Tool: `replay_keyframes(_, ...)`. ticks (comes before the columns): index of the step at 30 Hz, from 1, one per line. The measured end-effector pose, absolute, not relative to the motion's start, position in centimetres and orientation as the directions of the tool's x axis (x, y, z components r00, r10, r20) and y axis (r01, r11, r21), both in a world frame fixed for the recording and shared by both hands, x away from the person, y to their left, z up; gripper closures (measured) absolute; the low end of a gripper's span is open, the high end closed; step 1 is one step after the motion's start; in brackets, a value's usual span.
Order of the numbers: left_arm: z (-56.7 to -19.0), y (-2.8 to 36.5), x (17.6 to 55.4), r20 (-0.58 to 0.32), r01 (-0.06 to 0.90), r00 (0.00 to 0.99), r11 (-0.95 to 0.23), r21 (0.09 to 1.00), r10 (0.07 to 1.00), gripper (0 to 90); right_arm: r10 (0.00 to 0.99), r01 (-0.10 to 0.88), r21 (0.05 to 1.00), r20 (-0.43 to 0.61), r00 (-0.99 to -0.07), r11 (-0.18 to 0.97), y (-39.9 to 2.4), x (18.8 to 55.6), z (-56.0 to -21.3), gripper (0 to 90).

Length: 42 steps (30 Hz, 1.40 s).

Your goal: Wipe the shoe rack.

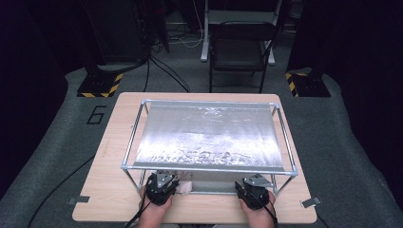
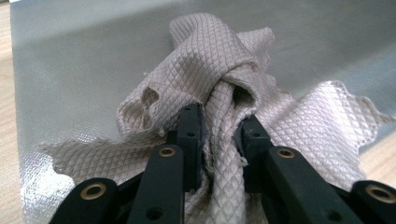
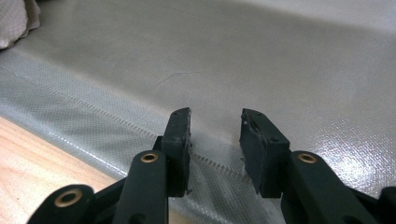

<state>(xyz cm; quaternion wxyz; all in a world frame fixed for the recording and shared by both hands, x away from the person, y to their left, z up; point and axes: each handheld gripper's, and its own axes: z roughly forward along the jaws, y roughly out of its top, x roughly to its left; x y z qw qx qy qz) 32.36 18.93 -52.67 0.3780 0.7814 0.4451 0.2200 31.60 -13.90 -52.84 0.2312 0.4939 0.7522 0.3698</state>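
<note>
Left gripper view brings us closest: the left gripper (image 2: 219, 135) has its two black jaws pinching a bunched fold of a beige quilted cloth (image 2: 210, 70), the fabric rising in a twisted knot just beyond the tips and spreading out flat to either side. Under the cloth we see a silver sheet (image 2: 70, 56), with bare wood of the table (image 2: 4, 93) at the left edge.

In the right gripper view, we find the right gripper (image 3: 215, 135) with its jaws spread and nothing between them, poised over the same silver sheet near a stitched seam, the wooden table showing at the near left and a corner of the cloth at the far left.

From the high view, we see both hands at the near edge of the table, the left gripper (image 1: 161, 186) touching the cloth (image 1: 185, 186) and the right gripper (image 1: 252, 190) well apart to the right. Both sit beneath the near bar of a metal frame (image 1: 209, 167) that carries a second silver sheet above the table. A folding chair (image 1: 237, 47) stands on the far side.
</note>
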Motion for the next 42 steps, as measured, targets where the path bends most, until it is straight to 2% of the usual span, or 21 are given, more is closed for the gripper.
replay_keyframes(7,-51.8,20.0,31.3,0.021,0.513,0.535,-0.345,0.786,0.844,77.2,0.914,0.572,0.785,0.019,-0.405,0.237,-13.9,31.6,-52.8,63.4)
replay_keyframes(8,-51.5,20.2,30.9,0.022,0.506,0.511,-0.321,0.801,0.859,77.2,0.914,0.572,0.785,0.019,-0.405,0.237,-13.9,31.6,-52.8,63.4)
replay_keyframes(18,-50.4,22.0,29.6,0.019,0.488,0.489,-0.292,0.822,0.872,77.3,0.914,0.577,0.782,0.022,-0.405,0.237,-13.9,31.6,-52.8,63.4)
replay_keyframes(20,-50.4,22.2,29.2,-0.019,0.495,0.457,-0.237,0.836,0.889,77.3,0.914,0.577,0.782,0.022,-0.405,0.236,-13.9,31.6,-52.8,63.4)
replay_keyframes(42,-49.7,24.7,28.1,0.011,0.492,0.396,-0.222,0.842,0.918,77.3,0.913,0.577,0.783,0.026,-0.407,0.234,-14.0,31.6,-52.8,63.4)
